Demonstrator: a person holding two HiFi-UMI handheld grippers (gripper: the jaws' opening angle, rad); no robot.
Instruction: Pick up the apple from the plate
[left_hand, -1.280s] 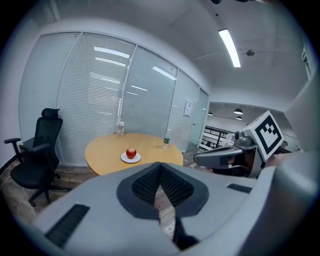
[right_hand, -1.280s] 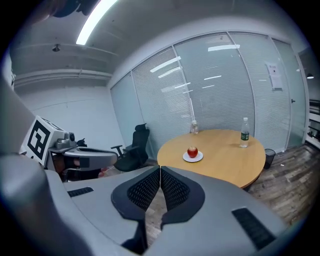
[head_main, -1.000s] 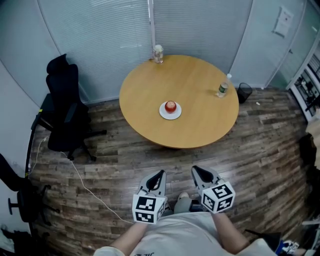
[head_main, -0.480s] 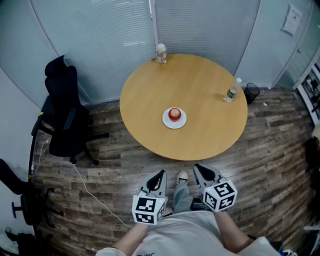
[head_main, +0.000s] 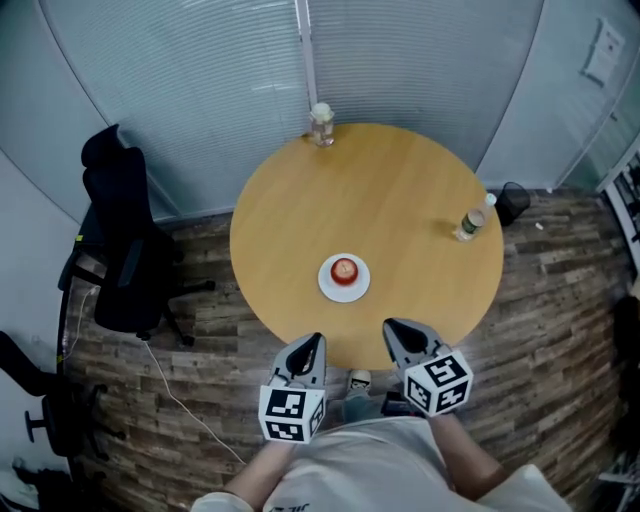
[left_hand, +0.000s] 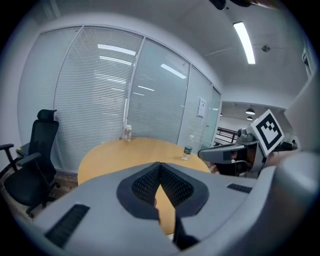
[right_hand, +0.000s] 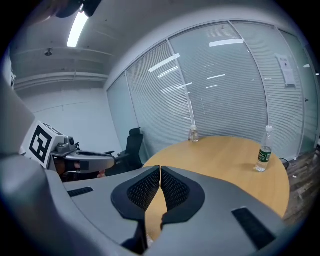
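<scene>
A red apple (head_main: 343, 268) rests on a small white plate (head_main: 344, 291) near the front edge of a round wooden table (head_main: 400, 200). My left gripper (head_main: 312, 343) and right gripper (head_main: 392, 331) hang side by side just over the table's near rim, short of the plate, both shut with nothing held. In the left gripper view the jaws (left_hand: 160, 167) meet at the tips and hide the plate. The right gripper (right_hand: 160, 170) likewise shows its pads pressed together over the tabletop (right_hand: 225, 160).
A clear jar (head_main: 321, 124) stands at the table's far edge and a water bottle (head_main: 471, 221) at its right side. A black office chair (head_main: 120, 250) sits to the left, a dark bin (head_main: 514, 199) beyond the table's right, blinds behind. A cable (head_main: 180, 385) lies on the wood floor.
Both grippers have come forward from over the floor to the table's near edge. The table and plate now sit closer and lower in the head view. Both jaws stayed shut.
</scene>
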